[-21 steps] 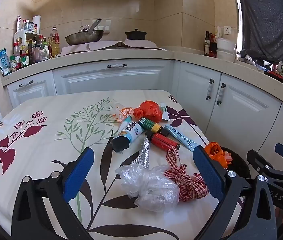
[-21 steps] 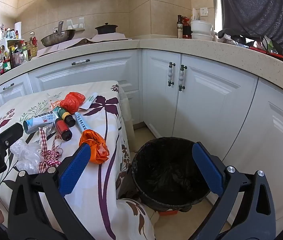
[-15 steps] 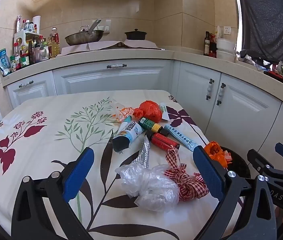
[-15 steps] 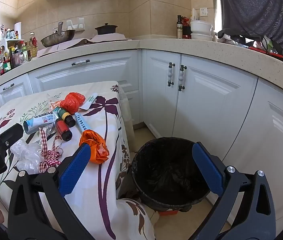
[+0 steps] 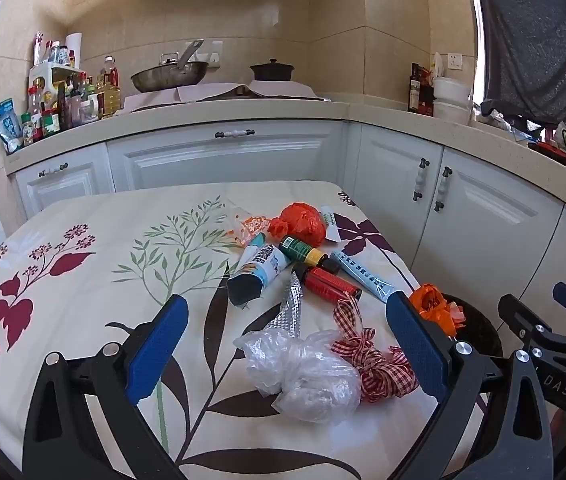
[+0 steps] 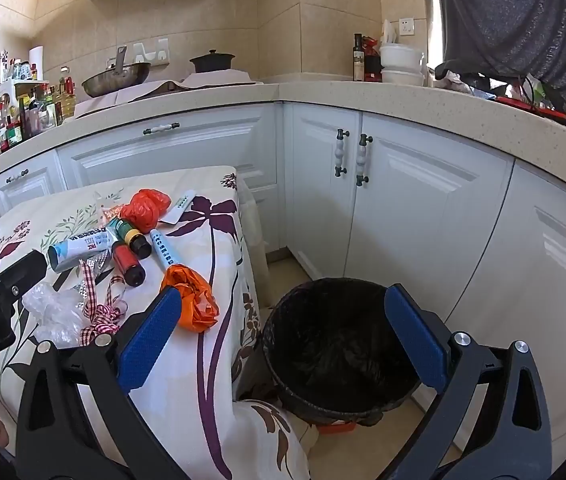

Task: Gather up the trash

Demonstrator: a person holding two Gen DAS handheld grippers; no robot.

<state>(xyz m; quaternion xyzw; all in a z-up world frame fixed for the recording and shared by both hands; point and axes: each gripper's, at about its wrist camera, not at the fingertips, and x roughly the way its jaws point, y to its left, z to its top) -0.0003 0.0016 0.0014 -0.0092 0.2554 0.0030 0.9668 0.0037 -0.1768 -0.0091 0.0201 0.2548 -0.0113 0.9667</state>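
Note:
Trash lies on the floral tablecloth [image 5: 83, 300]: a clear plastic bag [image 5: 303, 372], a red checked ribbon [image 5: 375, 360], a foil strip [image 5: 291, 308], a red bottle [image 5: 327, 282], a green and yellow bottle [image 5: 301, 249], a white tube [image 5: 261, 270], a blue tube [image 5: 361, 276], a red bag [image 5: 303, 222] and an orange bag [image 6: 193, 298] near the table's right edge. A black bin [image 6: 339, 348] stands on the floor right of the table. My left gripper [image 5: 283, 344] is open above the plastic bag. My right gripper [image 6: 279, 336] is open over the bin's left rim.
White kitchen cabinets [image 6: 403, 208] and a countertop [image 5: 243, 110] wrap behind and to the right. A wok [image 5: 169, 76], a pot [image 5: 271, 72] and several bottles [image 5: 59, 108] stand on the counter. A gap of floor [image 6: 279, 268] lies between table and cabinets.

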